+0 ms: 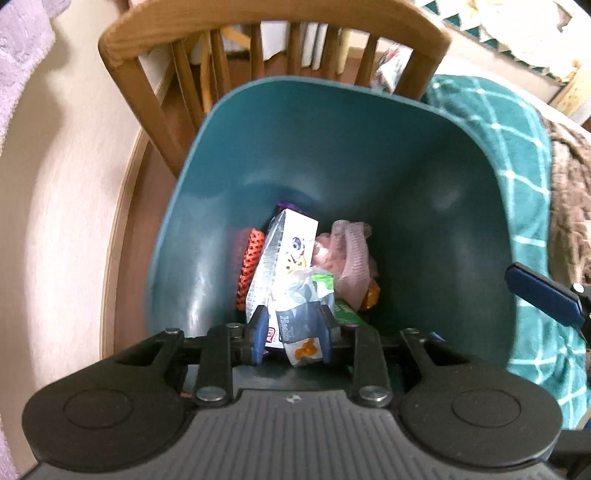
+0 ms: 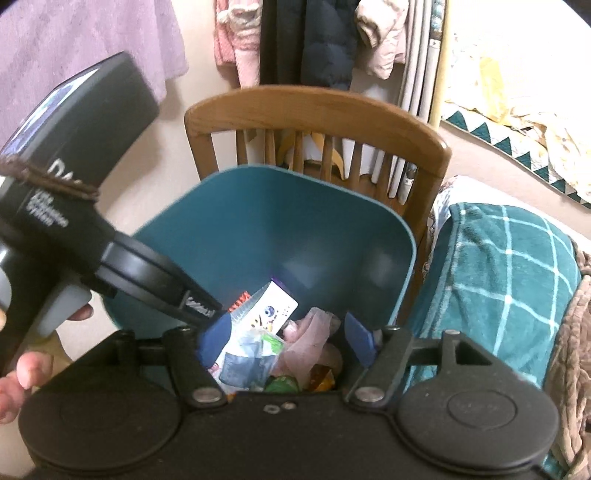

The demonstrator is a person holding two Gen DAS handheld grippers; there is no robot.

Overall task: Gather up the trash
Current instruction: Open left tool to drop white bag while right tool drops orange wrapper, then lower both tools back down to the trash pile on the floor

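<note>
A teal bin stands below both grippers and holds several pieces of trash. Among them are a white printed packet, an orange mesh, a pink net bag and a green packet. My left gripper points down into the bin with its blue fingers slightly apart. A grey and white wrapper lies between them, and a gap shows on its left side. My right gripper hangs wide open over the bin with nothing held. The left gripper's black body crosses the right wrist view.
A wooden chair stands right behind the bin. A teal checked blanket lies to its right, and a cream wall to its left. Clothes hang behind the chair. A hand holds the left gripper.
</note>
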